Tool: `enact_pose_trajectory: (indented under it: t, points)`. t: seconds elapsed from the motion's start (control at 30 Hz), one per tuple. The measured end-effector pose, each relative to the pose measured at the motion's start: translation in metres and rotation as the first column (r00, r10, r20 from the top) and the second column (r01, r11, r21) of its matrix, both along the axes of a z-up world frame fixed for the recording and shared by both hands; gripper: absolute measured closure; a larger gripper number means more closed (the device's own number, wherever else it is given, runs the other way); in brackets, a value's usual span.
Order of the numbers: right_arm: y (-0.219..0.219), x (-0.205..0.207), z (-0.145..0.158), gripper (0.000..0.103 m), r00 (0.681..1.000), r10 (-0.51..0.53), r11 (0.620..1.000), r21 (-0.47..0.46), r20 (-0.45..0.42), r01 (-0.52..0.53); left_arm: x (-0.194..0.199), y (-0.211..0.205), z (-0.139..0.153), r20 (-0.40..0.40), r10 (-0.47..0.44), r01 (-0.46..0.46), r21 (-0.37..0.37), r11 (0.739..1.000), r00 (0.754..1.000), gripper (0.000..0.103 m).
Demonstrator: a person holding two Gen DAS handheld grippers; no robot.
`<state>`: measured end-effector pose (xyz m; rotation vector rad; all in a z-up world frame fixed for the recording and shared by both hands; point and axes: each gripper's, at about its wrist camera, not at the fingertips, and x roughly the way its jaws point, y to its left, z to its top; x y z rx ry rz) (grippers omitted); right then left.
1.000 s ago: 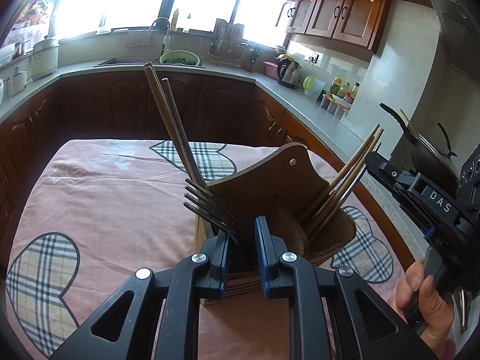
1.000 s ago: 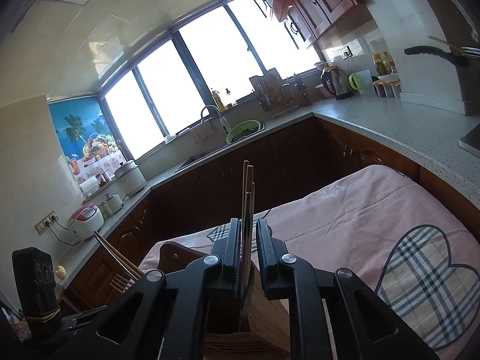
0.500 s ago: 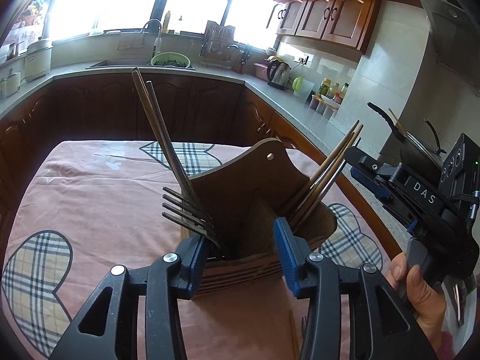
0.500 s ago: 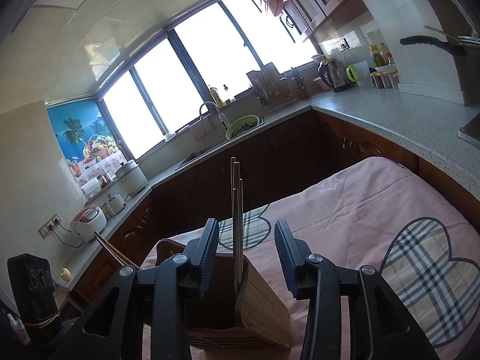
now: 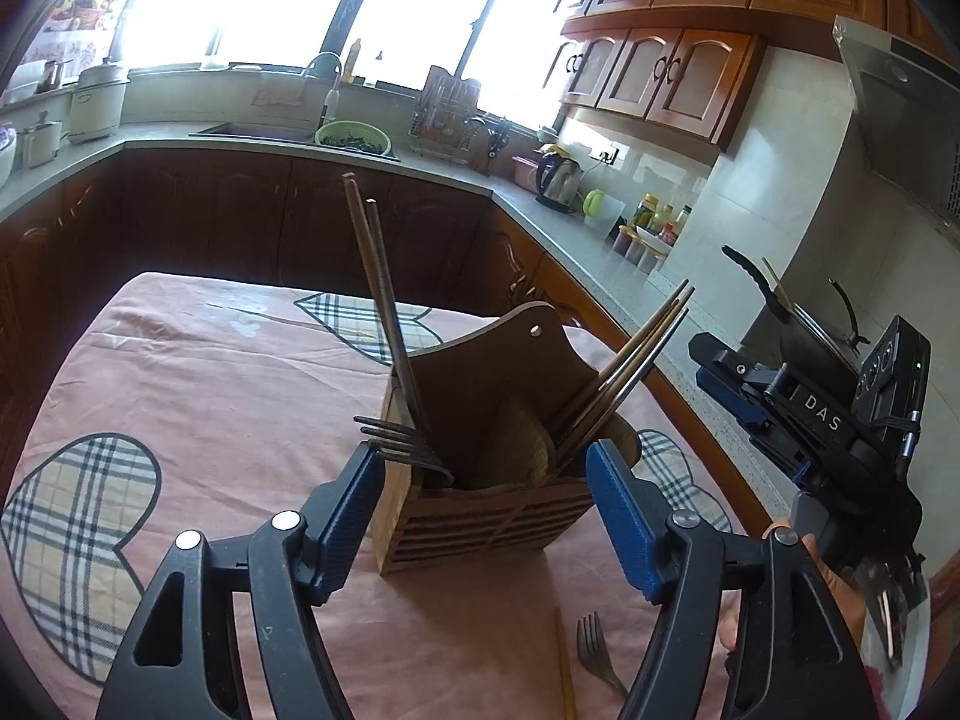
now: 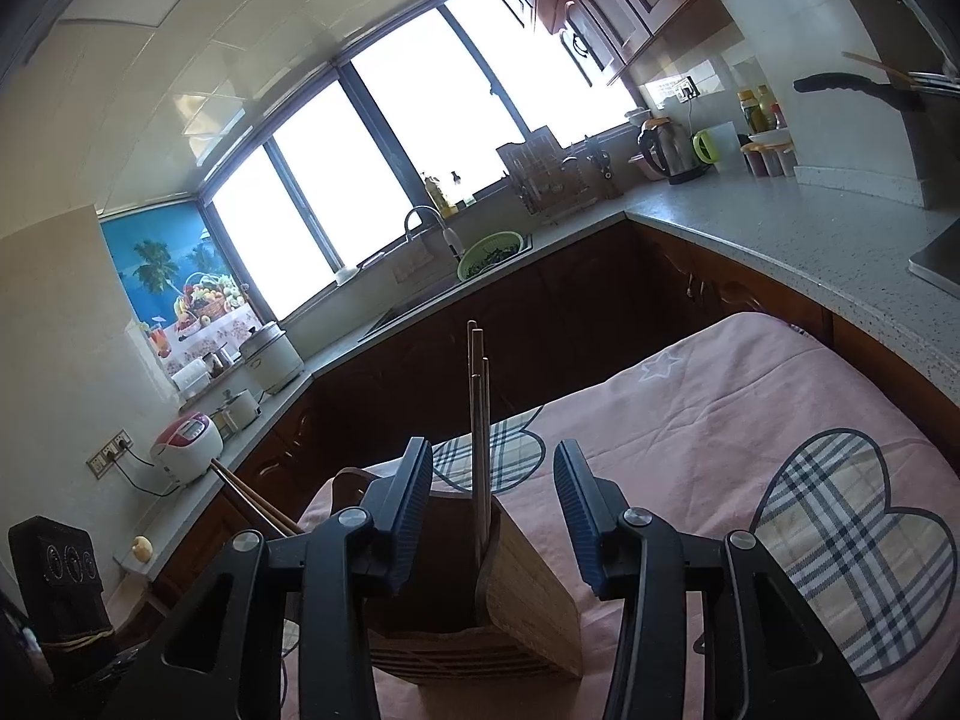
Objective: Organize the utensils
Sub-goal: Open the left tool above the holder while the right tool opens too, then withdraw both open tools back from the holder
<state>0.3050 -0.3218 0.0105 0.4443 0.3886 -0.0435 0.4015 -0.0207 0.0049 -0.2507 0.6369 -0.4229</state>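
Note:
A wooden utensil holder [image 5: 480,516] stands on the pink tablecloth [image 5: 198,372]. It holds a fork [image 5: 399,447] and two brown chopsticks [image 5: 378,300] on its left side, and several chopsticks [image 5: 630,354] on its right. My left gripper [image 5: 486,516] is open and empty just in front of the holder. My right gripper [image 6: 492,510] is open and empty above the holder [image 6: 528,588], astride upright chopsticks [image 6: 477,420]. A loose fork [image 5: 594,654] and a loose chopstick [image 5: 564,672] lie on the cloth in front of the holder.
The right gripper's body [image 5: 810,414] and a hand sit right of the holder. A dark cabinet run and grey countertop [image 5: 540,204] wrap around the table, with a sink, green bowl [image 5: 351,137] and kettle [image 5: 558,180]. A pan [image 5: 798,324] sits at far right.
Both grippers opened. The left let go of the fork into the holder and drew back. The right let go of its chopsticks, which now stand in the holder.

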Motion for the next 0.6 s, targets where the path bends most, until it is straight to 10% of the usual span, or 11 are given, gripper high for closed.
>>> enact_pose_trajectory:
  t: [0.6]
  points:
    - [0.017, -0.059, -0.003, 0.04, 0.999, 0.031, 0.999, 0.009, -0.017, -0.031, -0.068, 0.034, -0.008, -0.026, 0.088, -0.087, 0.019, 0.996, 0.996, 0.018]
